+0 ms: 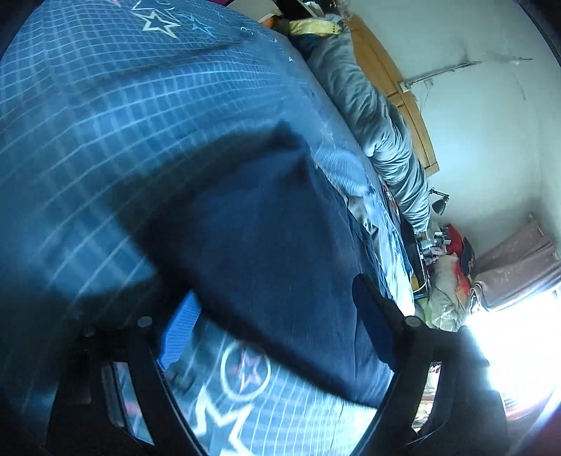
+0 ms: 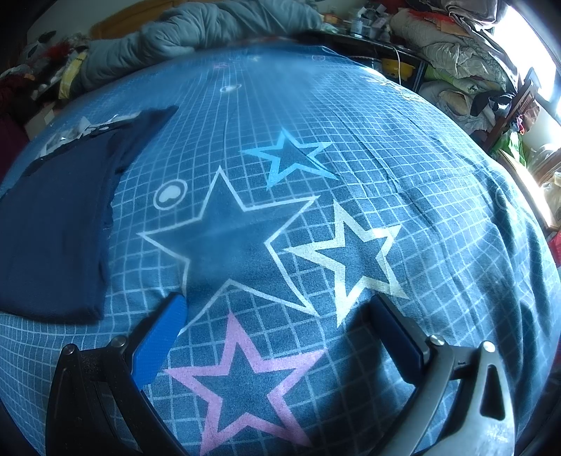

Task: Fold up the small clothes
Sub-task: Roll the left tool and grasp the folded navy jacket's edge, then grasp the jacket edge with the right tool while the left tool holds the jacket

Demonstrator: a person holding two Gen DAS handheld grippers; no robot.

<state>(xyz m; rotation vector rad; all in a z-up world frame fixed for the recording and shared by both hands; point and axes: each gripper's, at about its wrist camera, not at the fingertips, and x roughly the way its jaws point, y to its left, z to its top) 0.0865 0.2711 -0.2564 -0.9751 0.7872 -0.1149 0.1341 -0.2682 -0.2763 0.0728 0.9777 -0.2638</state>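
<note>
Navy garment [image 1: 273, 238] lies between wide-spread left tool [image 1: 277, 315] fingers, unpinched.

Daylight from the window [image 1: 519, 336]: blown out white in left wrist view, flare spreading over nearby clutter. Away from the window the star-print bedspread [image 1: 105, 115] falls dim, with a dark shadow over it. Left view motion-smeared; grid lines streak. Right wrist view sharp, evenly lit, hazy band above the big star [image 2: 228, 238]. Strong fisheye bending, black corners in both.

The bed [image 2: 350, 115] wears a blue grid-and-star cover; a folded navy garment [image 2: 52, 228] and a rumpled grey quilt [image 2: 196, 28] lie on it.
</note>
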